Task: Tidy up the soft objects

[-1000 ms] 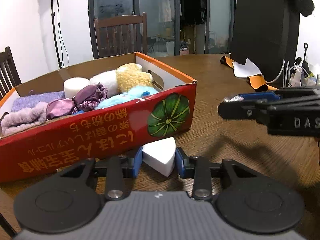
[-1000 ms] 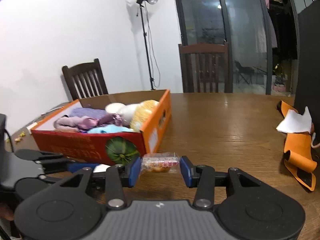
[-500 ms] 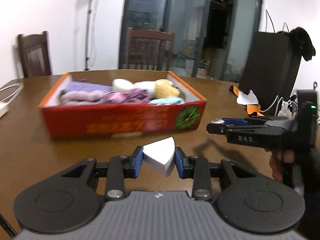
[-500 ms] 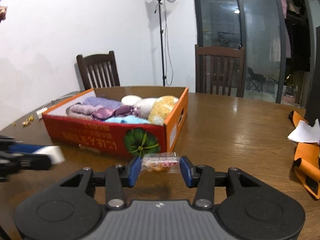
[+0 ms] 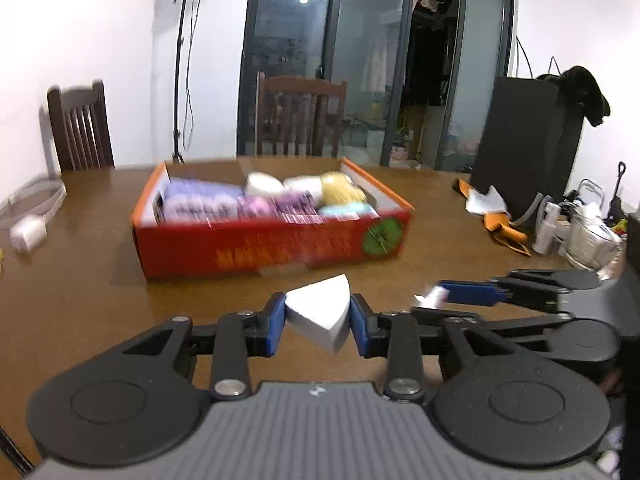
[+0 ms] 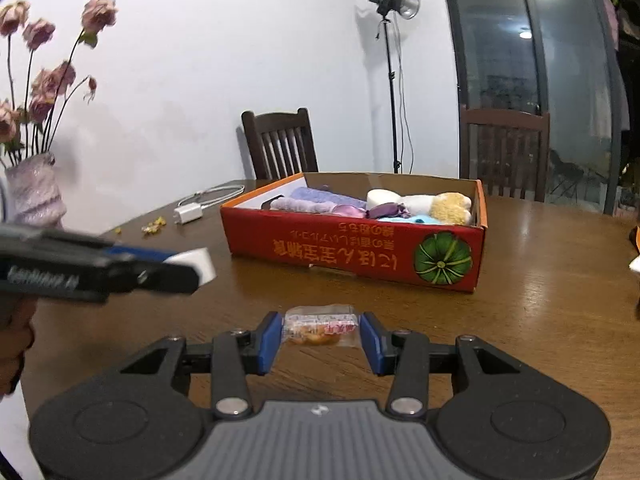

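The left gripper (image 5: pixel 318 320) clamps a white sponge wedge (image 5: pixel 320 316) above the table (image 5: pixel 80 292), short of the red box (image 5: pixel 272 248) of soft things; this view also shows a black case (image 5: pixel 524 152) and clutter at right. The right gripper (image 6: pixel 320 336) pinches a clear snack packet (image 6: pixel 320 326). Only its view shows a vase of flowers (image 6: pixel 34 196) and a charger (image 6: pixel 188 212), and the box sharply.

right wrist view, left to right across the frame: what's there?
Vase of flowers → left gripper holding white sponge → charger → red box → light stand → far chair.
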